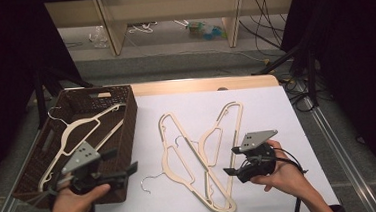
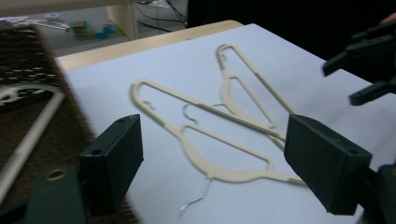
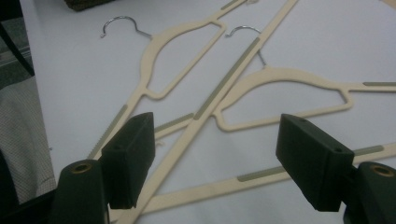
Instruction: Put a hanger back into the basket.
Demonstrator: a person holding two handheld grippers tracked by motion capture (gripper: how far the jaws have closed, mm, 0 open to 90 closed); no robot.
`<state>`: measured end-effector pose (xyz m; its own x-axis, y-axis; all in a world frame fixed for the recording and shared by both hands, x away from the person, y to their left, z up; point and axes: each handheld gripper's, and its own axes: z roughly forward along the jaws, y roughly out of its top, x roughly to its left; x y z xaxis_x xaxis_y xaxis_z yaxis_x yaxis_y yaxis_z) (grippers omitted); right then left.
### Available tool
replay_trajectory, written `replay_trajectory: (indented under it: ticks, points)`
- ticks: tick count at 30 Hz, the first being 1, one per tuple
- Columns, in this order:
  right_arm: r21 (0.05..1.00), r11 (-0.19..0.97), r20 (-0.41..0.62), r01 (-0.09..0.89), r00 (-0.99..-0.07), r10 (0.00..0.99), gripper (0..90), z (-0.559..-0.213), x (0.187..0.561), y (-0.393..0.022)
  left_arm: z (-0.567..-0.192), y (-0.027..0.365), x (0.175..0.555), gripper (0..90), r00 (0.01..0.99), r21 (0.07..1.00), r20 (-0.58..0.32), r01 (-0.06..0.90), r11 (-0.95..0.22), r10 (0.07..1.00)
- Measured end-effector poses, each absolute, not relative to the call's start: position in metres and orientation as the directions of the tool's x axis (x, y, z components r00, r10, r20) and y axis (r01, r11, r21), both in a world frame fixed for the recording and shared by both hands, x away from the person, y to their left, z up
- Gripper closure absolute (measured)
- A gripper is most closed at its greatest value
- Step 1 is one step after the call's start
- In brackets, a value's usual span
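You are holding your left gripper [image 1: 122, 163] just in front of the brown woven basket [image 1: 127, 120], at its near right corner, with the jaws spread wide and nothing between them. One cream hanger [image 1: 77, 131] is lying inside the basket. To the right of the basket, two more cream hangers are lying crossed on the white tabletop [image 1: 266, 110]: the nearer hanger [image 1: 177, 159] with its metal hook pointing toward the basket's near corner, and the farther hanger [image 1: 223, 133] overlapping it. Your right gripper [image 1: 230, 160] is hovering at the far side of that pair from the basket, jaws released and empty, aimed at the overlapping hangers.
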<state>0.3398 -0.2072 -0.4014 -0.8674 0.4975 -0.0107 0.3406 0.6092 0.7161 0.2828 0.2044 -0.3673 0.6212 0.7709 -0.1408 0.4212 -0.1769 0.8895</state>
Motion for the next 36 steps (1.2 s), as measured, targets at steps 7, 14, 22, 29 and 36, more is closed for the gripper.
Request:
replay_trajectory:
  ticks: [7, 14, 22, 29, 36]
  points:
    - [0.708, 0.614, 0.001, 0.348, -0.871, 0.492, 28.8, -0.41, 0.335, -0.199, -0.396, 0.183, 0.274, 18.0, 0.673, 0.892, -0.107, 0.391, -0.229, 0.732]
    - [0.69, 0.625, 0.016, 0.365, -0.871, 0.49, 26.8, -0.416, 0.333, -0.195, -0.424, 0.179, 0.266, 17.2, 0.69, 0.903, -0.125, 0.377, -0.207, 0.713]
    - [0.688, 0.624, 0.015, 0.369, -0.868, 0.497, 24.3, -0.424, 0.331, -0.189, -0.43, 0.174, 0.263, 16.2, 0.719, 0.906, -0.087, 0.345, -0.246, 0.69]
    - [0.683, 0.643, 0.017, 0.347, -0.887, 0.461, 23.9, -0.429, 0.323, -0.172, -0.43, 0.174, 0.257, 16.2, 0.712, 0.909, -0.084, 0.342, -0.24, 0.697]
    - [0.65, 0.683, 0.021, 0.334, -0.906, 0.423, 24.8, -0.432, 0.315, -0.147, -0.429, 0.176, 0.252, 16.2, 0.715, 0.911, -0.078, 0.333, -0.241, 0.694]
